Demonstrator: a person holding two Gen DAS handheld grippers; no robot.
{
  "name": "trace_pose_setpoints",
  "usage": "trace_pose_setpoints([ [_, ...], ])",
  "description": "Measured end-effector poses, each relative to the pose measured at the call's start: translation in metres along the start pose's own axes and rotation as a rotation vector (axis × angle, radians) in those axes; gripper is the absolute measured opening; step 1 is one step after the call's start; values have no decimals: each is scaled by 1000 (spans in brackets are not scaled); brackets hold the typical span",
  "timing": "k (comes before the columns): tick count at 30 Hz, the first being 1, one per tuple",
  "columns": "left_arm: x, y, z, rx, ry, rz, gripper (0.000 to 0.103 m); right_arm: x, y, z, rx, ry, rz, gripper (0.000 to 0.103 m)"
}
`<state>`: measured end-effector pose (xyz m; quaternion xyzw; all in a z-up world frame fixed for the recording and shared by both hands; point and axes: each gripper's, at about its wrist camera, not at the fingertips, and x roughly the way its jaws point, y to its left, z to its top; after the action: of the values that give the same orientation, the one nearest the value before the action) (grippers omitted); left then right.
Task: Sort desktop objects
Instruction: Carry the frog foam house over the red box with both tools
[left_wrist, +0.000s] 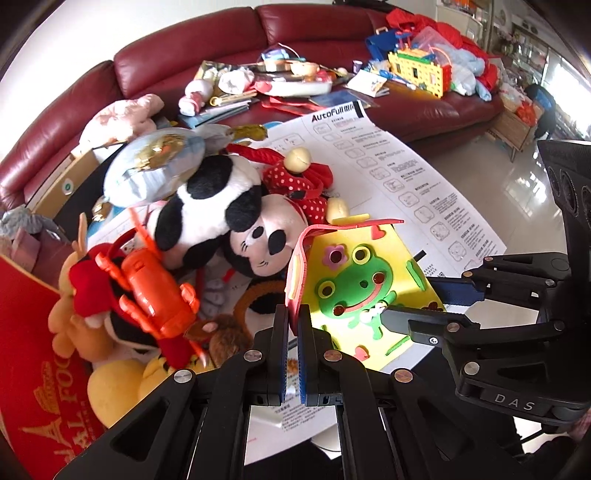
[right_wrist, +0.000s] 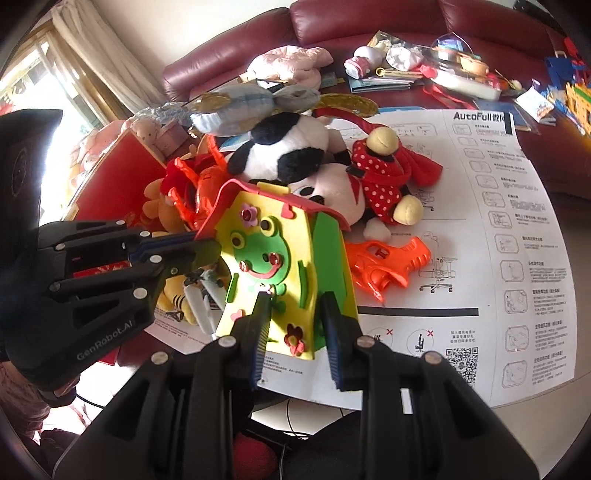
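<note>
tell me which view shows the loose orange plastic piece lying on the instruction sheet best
The right wrist view: the orange plastic piece lies in the open on the instruction sheet, just right of the foam frog house, unobstructed. In the left wrist view I can't find that piece; there the house and right gripper fill that area.

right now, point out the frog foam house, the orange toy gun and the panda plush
frog foam house (right_wrist: 258, 254), right wrist view, on the green frog face
orange toy gun (right_wrist: 391, 260), right wrist view, on its body
panda plush (left_wrist: 214, 199), left wrist view, on its white belly

Plush heap (right_wrist: 288, 155) crowds foam house (right_wrist: 280, 258) rear-left — orange toy (right_wrist: 388, 264) right; printed sheet (right_wrist: 517, 221) beyond lies bare.
</note>
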<state>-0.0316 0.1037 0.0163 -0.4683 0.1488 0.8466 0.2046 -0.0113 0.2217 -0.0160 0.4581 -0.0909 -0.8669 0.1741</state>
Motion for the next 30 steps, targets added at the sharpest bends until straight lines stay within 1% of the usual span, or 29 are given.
trace_pose_setpoints([
  [4,-18,9,-10,-28,-47,0,2,-12,24,2,-57,-14,-21,28],
  [7,-36,26,-20,-74,-80,11,2,-17,47,8,-107,-24,-22,28],
  [9,-50,42,-26,-111,-100,25,2,-18,69,15,-152,-34,-8,28],
  [13,-91,89,-54,-220,-147,105,2,-20,121,34,-254,-57,33,28],
  [19,-152,160,-97,-387,-217,228,2,-16,221,63,-434,-79,137,26],
  [24,-204,219,-133,-525,-274,331,2,-4,320,74,-580,-70,253,26],
  [27,-226,253,-167,-622,-274,396,2,9,373,72,-656,-44,315,26],
  [30,-240,282,-200,-707,-256,454,2,22,419,65,-725,-19,353,26],
])
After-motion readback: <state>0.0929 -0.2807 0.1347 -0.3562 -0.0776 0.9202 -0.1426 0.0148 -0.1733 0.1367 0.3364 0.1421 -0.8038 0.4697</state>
